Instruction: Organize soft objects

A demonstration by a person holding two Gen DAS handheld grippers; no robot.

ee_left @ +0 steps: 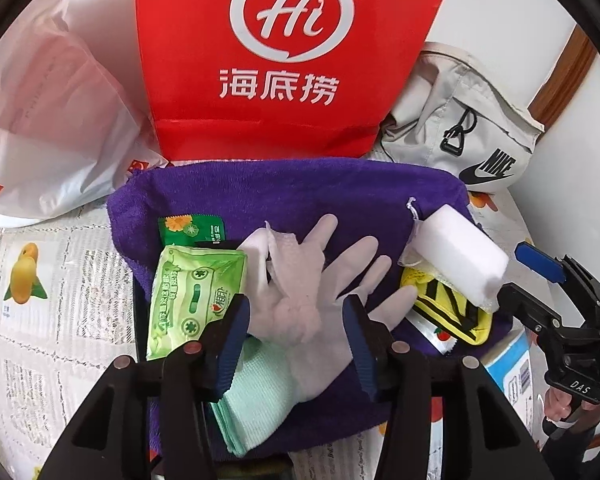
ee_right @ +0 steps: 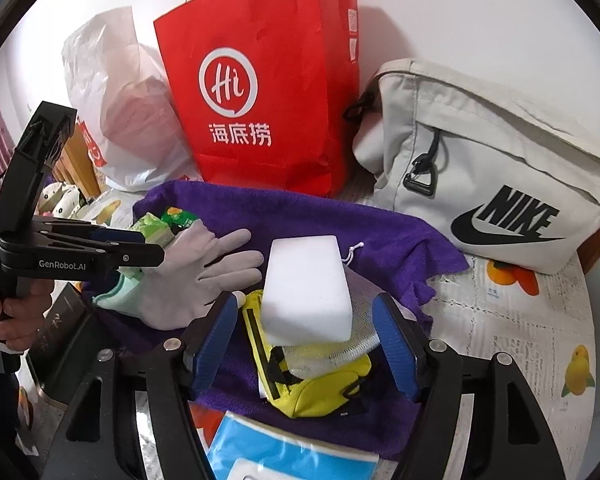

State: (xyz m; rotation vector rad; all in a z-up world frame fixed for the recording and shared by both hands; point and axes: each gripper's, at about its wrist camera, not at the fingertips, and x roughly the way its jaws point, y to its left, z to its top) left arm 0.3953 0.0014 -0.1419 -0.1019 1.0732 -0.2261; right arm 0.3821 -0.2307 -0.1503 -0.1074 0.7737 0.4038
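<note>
- My left gripper (ee_left: 296, 332) stands partly open over the glove (ee_left: 312, 280); the pads flank the palm but do not press it, so I hold nothing there.
- My right gripper (ee_right: 306, 344) gapes wide around the sponge (ee_right: 308, 292), with a gap on both sides, so it holds nothing either.
- The soft things all lie on the purple towel (ee_left: 300, 188): the glove over a mint cloth (ee_left: 256, 392), with a wipes pack (ee_left: 192, 300) just beside.
- Risk: if I close on the glove, I may pinch the mint cloth under it and drag both.
- Risk: the sponge sits on a mesh pad (ee_right: 360, 320) and a yellow pouch (ee_right: 316, 388), an uneven stack, so a nudge from one pad could tip it off.
- Risk: my two grippers work near each other, so a swing could knock them together.
</note>
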